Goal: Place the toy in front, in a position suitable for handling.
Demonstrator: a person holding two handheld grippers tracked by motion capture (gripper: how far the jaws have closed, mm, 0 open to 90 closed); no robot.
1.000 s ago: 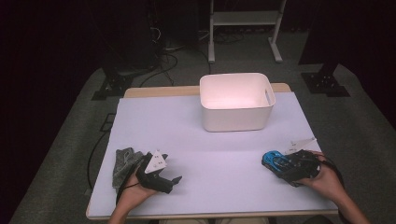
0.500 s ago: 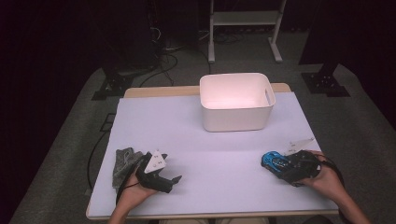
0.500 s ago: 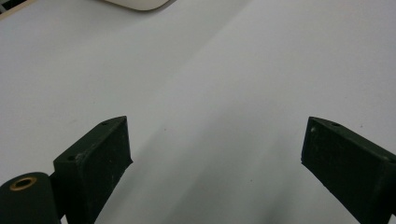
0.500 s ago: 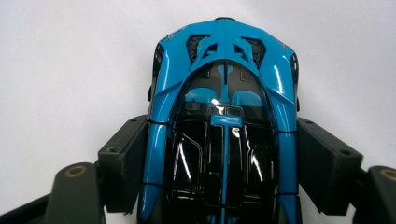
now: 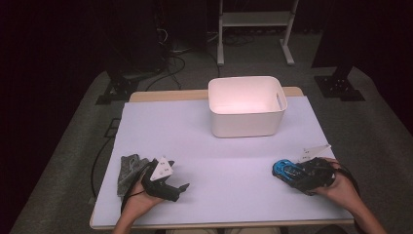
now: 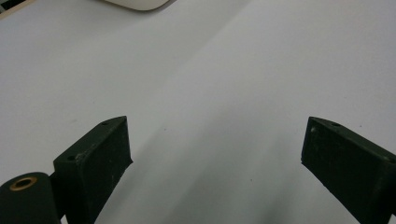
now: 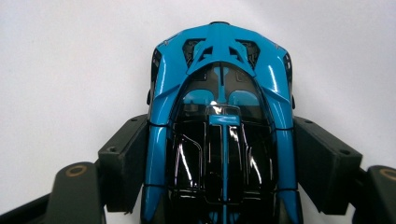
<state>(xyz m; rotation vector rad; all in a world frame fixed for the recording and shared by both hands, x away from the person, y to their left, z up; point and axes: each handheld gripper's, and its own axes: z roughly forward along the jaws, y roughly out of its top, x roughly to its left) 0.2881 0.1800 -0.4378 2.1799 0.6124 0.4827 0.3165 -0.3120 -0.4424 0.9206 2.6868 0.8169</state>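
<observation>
A blue and black toy car (image 5: 284,170) (image 7: 219,70) sits on the white table cover at the front right. My right gripper (image 5: 292,174) (image 7: 222,140) is shut on it, one black pad pressed against each side of the car's body, its nose pointing away from the hand. At the front left my left gripper (image 5: 179,190) (image 6: 215,140) rests low over the table with its jaws wide apart and nothing between them. A crumpled grey cloth (image 5: 129,173) lies just left of the left hand.
A white plastic bin (image 5: 246,119) with handle slots stands at the back centre of the table (image 5: 195,141); its rim (image 6: 140,3) shows in the left gripper view. Beyond the table are a dark floor with cables and a white stand.
</observation>
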